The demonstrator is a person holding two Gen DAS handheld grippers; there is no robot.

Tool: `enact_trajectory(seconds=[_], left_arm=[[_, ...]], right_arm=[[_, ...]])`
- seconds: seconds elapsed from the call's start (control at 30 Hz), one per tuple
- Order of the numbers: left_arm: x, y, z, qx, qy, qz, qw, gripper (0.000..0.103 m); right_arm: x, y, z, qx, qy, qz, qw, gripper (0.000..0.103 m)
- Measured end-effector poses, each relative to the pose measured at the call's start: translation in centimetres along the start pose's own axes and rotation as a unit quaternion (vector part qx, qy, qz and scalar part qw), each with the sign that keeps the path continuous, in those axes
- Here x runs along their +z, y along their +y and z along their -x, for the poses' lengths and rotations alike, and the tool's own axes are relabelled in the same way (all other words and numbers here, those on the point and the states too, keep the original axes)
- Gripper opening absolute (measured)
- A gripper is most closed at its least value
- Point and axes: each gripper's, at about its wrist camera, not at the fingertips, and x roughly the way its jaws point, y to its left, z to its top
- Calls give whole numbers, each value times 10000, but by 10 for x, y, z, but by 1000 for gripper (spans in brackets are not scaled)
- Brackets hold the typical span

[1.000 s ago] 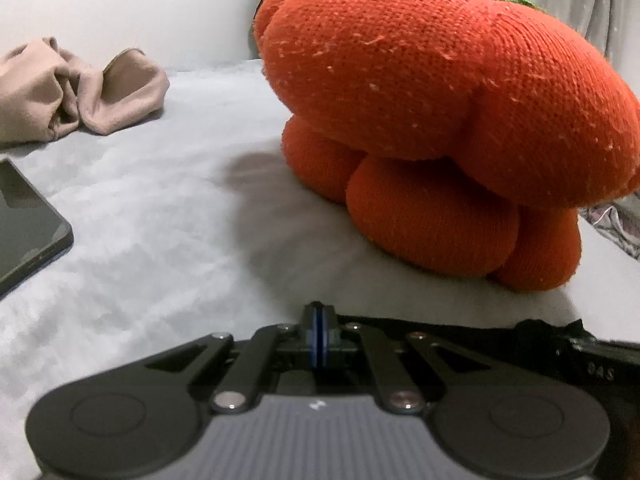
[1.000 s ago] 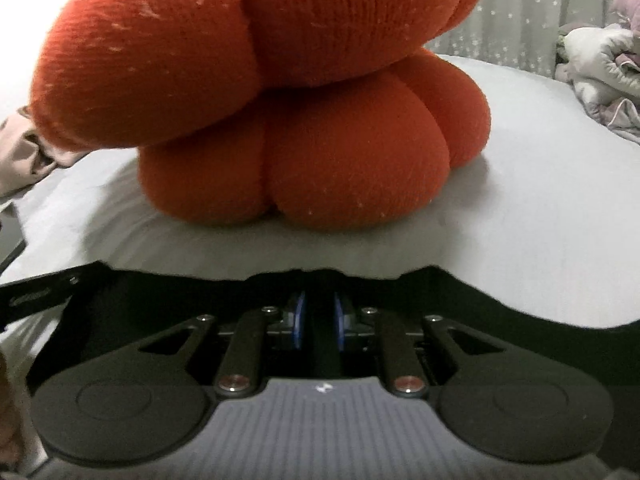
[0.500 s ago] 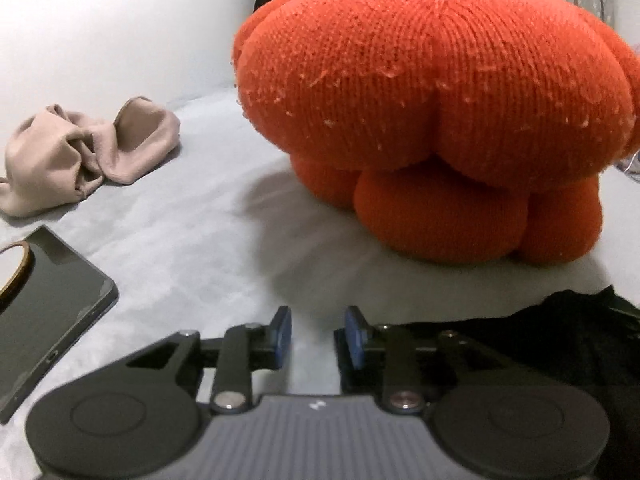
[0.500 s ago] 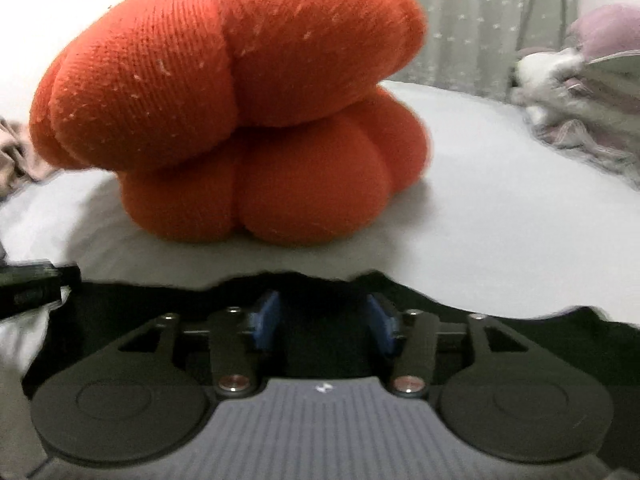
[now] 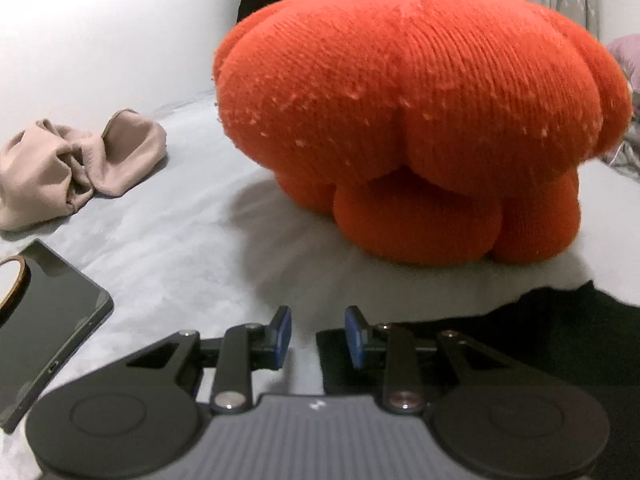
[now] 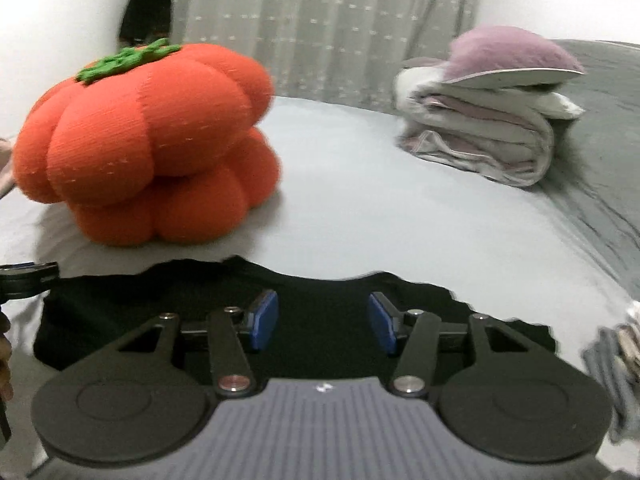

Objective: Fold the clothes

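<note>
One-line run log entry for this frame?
task: fold clothes | left gripper: open, empty | right gripper: opening, empty, over black garment | garment: flat on bed

Bed (image 6: 360,216), pale grey sheet. Knitted pumpkin cushion (image 5: 420,120) on it; left of cushion, beige garment (image 5: 72,164) and phone (image 5: 48,320); before it, black garment (image 6: 320,312); right, folded blankets (image 6: 488,128).

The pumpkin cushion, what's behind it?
Behind the pumpkin cushion hangs a dotted grey curtain, with a dark shape beside it. The cushion hides whatever lies directly behind it.
</note>
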Motion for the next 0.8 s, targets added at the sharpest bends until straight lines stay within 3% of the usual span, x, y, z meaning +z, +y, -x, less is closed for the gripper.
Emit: enact_trajectory(seconds=[0.07, 0.3, 0.4, 0.63, 0.8], left_arm=[[-1, -4, 0, 96, 56, -117, 9999, 30], [10, -22, 31, 10, -70, -349, 9994, 37], [12, -36, 51, 50, -214, -658, 9976, 38], [15, -48, 76, 42, -270, -864, 9959, 41], [13, -36, 78, -259, -108, -624, 9977, 54]], right_arm=[[-4, -7, 1, -209, 90, -13, 9997, 61], [-20, -46, -2, -309, 554, -389, 9972, 62], [-22, -63, 8, -321, 541, -500, 9968, 62], [-26, -95, 33, -348, 465, -641, 9963, 63], [-33, -102, 54, -196, 393, -653, 9969, 63]])
